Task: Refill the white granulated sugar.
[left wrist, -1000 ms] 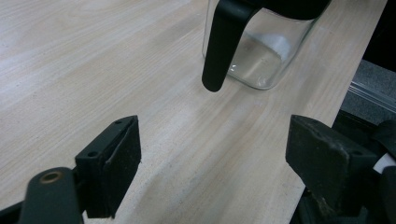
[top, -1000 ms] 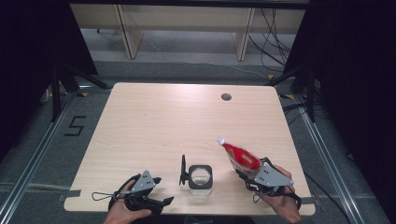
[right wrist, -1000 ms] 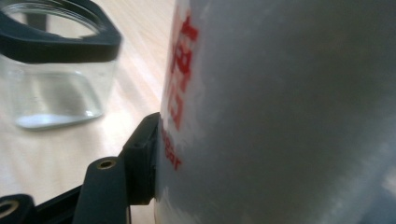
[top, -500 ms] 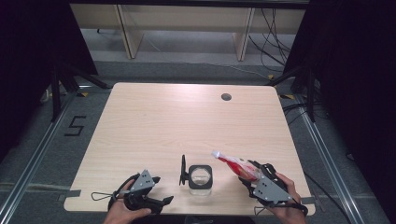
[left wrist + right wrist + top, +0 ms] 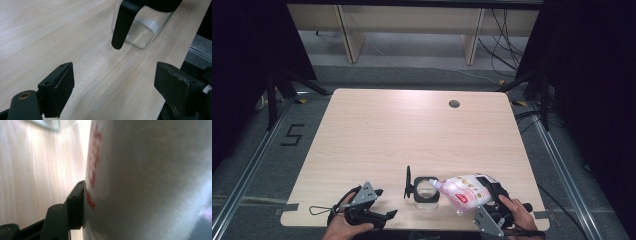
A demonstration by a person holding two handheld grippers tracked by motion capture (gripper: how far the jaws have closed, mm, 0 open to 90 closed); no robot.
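Observation:
A clear glass jar point(image 5: 426, 190) with a black rim and a black handle point(image 5: 408, 182) stands near the table's front edge. My right gripper point(image 5: 484, 196) is shut on a white and red pouch point(image 5: 462, 193), which is tilted with its spout over the jar's mouth. In the right gripper view the pouch point(image 5: 150, 182) is pressed against one black finger point(image 5: 75, 205); the other finger is hidden. My left gripper point(image 5: 386, 202) rests open on the table to the jar's left. Its own view point(image 5: 115, 90) looks at the jar point(image 5: 140, 32) and the handle point(image 5: 123, 25), with nothing between the jaws.
The wooden table point(image 5: 412, 135) has a round cable hole point(image 5: 454, 104) at the back right. Dark floor and metal rails surround it, and light wooden furniture legs point(image 5: 347, 35) stand beyond the far edge.
My right gripper has drawn back toward the front edge and swung the pouch left, so its spout now points at the jar. The left gripper has not moved.

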